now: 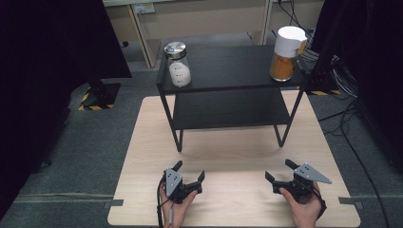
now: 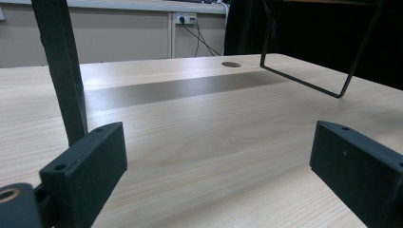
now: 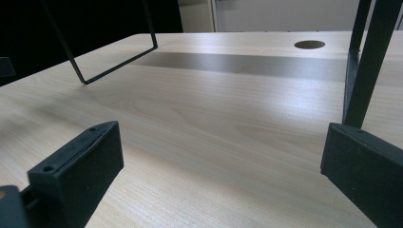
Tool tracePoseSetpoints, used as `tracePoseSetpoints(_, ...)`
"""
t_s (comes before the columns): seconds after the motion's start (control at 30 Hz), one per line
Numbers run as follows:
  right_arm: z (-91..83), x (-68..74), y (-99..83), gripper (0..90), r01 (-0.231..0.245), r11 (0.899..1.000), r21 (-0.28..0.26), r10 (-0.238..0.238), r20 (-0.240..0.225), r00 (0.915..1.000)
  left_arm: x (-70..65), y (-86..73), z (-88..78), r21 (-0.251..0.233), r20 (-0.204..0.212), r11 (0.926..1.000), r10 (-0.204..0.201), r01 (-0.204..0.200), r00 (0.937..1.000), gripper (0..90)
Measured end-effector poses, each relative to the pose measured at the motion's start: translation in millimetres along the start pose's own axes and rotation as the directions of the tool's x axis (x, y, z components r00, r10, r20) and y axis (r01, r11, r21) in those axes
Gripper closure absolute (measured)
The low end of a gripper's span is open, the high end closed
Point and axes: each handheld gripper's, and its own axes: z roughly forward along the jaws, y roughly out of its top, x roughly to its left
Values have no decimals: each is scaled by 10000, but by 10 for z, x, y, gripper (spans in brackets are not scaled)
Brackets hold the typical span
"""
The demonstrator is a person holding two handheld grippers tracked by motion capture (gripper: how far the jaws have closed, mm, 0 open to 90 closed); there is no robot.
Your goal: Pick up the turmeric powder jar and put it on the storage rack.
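High view: pale wood-grain desk on grey carpet, dark curtains to both sides, beige furniture and a wall socket behind. Black two-tier shelf rack standing on the far half of the desk. On its top shelf, at the left front corner, a clear jar with white contents and a metal lid; at the right front corner, a jar with orange contents and a white top. Both well apart from the grippers. Left gripper held low over the near left part of the desk, fingers spread wide, empty. Right gripper over the near right part, fingers likewise spread, empty. Cables trailing on the floor at right.

Left gripper view: two black fingers apart at the bottom corners, bare wood between. Rack leg rising just beyond the left finger; thin wire foot of the rack farther off to the right. Dark reflection band across the desk, round cable hole behind it, beige wall with socket beyond.

Right gripper view: fingers wide apart, nothing between them. Rack leg close at right, wire foot at upper left, cable hole near the far edge.
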Motion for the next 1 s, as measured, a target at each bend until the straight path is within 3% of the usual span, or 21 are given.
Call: tracePoseSetpoints(1.0,0,-69,5,7,-103,9999,45,104,-394,9992,3,1,1,6,15,10000,-10,10,10000,47)
